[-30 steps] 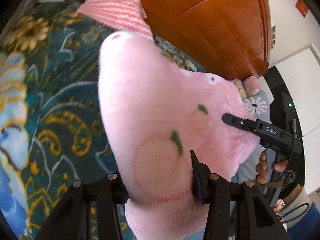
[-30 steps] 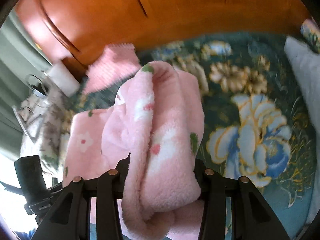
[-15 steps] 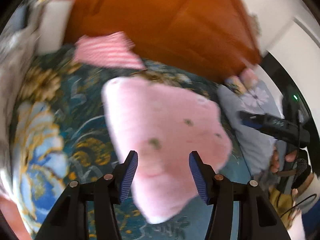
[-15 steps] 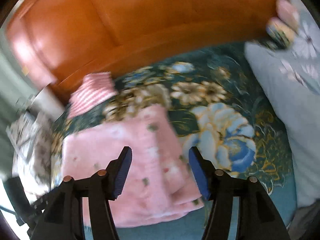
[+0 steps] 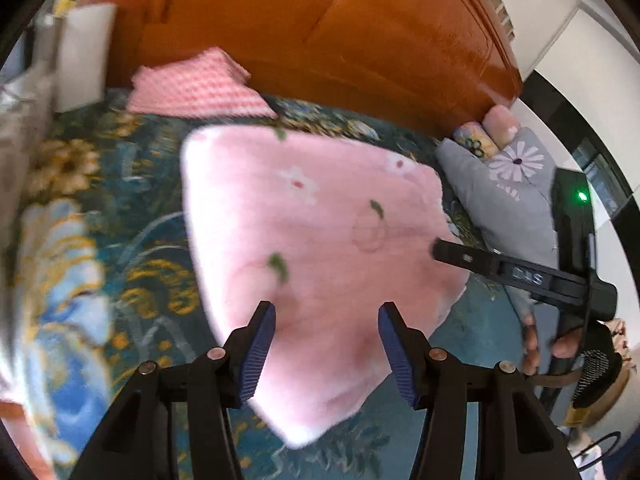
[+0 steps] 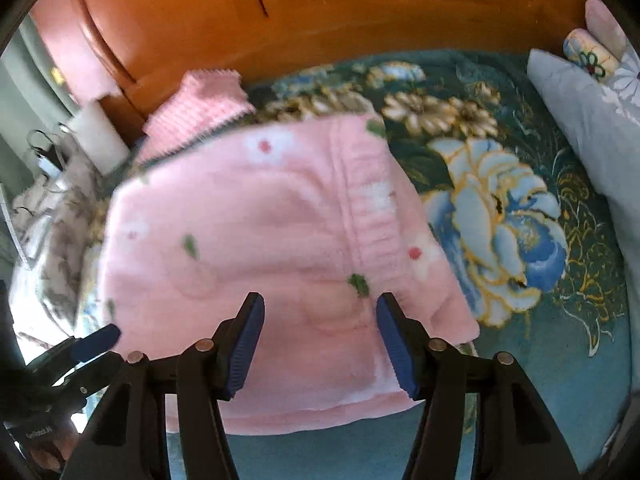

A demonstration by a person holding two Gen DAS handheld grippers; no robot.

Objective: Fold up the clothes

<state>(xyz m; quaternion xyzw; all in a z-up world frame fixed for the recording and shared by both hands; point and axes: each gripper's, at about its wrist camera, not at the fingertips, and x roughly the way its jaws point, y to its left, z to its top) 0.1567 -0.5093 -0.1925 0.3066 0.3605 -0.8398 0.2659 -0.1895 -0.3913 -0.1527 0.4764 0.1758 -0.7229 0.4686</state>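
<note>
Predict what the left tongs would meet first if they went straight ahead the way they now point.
Probably the folded pink fleece garment: the open left tongs point straight at it, nothing between. How far off it lies is unclear.

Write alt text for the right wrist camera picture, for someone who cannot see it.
A folded pink fleece garment with small flowers lies on a floral teal bedspread, just beyond the open blue-padded right hand-held gripper. Behind it lie a pink striped cloth and an orange wooden headboard.
</note>
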